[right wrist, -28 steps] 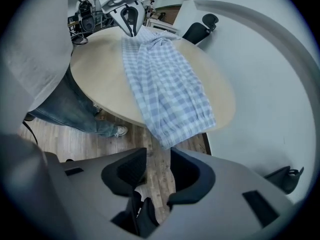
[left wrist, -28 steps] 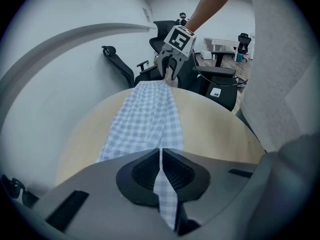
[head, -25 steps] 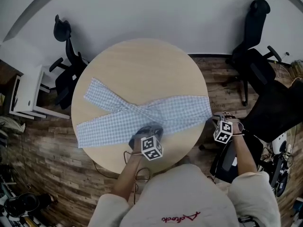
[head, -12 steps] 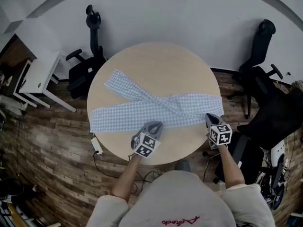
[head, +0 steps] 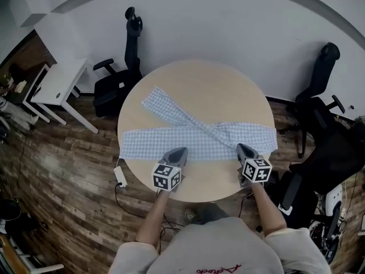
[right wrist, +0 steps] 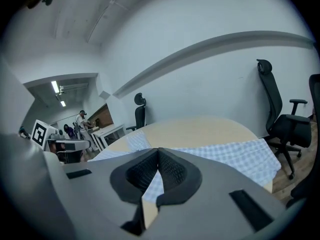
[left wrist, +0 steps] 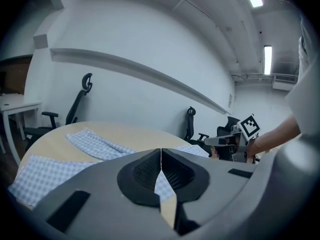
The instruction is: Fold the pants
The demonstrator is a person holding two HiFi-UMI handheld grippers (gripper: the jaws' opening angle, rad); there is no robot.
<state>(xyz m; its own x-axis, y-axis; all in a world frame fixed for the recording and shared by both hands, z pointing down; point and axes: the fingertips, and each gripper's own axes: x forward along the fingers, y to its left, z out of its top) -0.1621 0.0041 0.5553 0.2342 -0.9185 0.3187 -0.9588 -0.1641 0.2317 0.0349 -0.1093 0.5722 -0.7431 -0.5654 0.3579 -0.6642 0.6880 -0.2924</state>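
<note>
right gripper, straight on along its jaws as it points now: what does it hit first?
Most likely the checked pants lying on the table: the right gripper, jaws shut, points slightly down with the cloth straight ahead. Depth is unclear.

Pants [head: 194, 135]: pale blue-and-white small check.
Table [head: 219, 84]: light beige wood.
Floor [head: 68, 173]: dark brown planks.
Chair [head: 117, 87] at 11 o'clock, second chair [head: 319, 99] at 3 o'clock: black.
Desk [head: 57, 84] at 10 o'clock: white.
Wall [head: 228, 27]: off-white.
Left gripper [head: 180, 150], right gripper [head: 242, 147]: grey, black-and-white square markers.
Sweatshirt [head: 228, 241]: cream, red script.
</note>
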